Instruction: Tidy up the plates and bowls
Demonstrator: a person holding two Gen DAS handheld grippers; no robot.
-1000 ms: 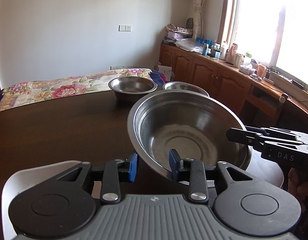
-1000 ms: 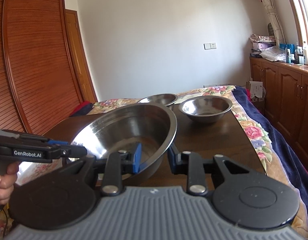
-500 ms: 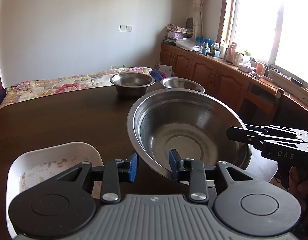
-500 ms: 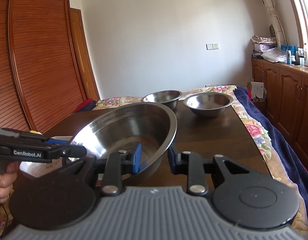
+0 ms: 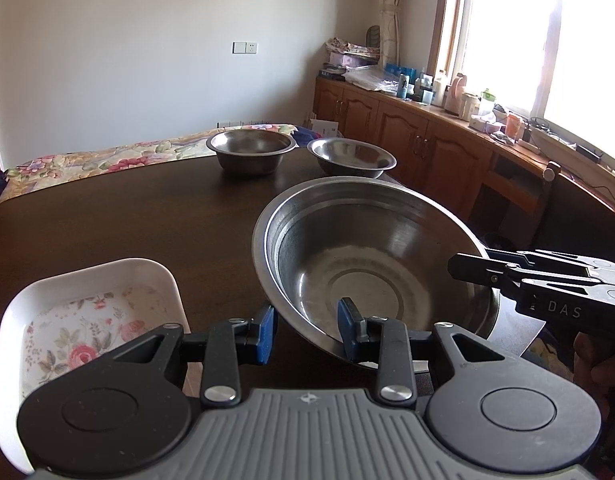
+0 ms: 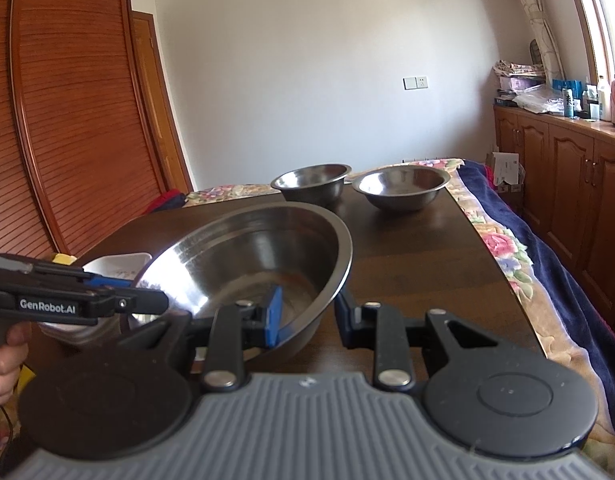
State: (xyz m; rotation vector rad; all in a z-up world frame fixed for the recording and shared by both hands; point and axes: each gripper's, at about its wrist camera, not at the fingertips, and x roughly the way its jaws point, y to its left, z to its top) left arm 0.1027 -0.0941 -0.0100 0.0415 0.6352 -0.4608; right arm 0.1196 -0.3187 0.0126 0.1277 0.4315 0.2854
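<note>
Both grippers pinch the rim of the large steel basin [image 5: 371, 264], held tilted above the table [image 5: 107, 220]: left gripper [image 5: 307, 330] at one side, right gripper [image 6: 307, 314] opposite.

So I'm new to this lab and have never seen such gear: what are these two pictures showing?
A person holds a hand-held gripper in each hand, each with a camera looking along its two fingers. One picture is from the left hand-held gripper, the other from the right hand-held gripper. Both grip the rim of one big steel bowl, one finger inside and one outside, holding it tilted above a dark table. On the table are two small steel bowls at the far end and a white floral dish nearby.
</note>
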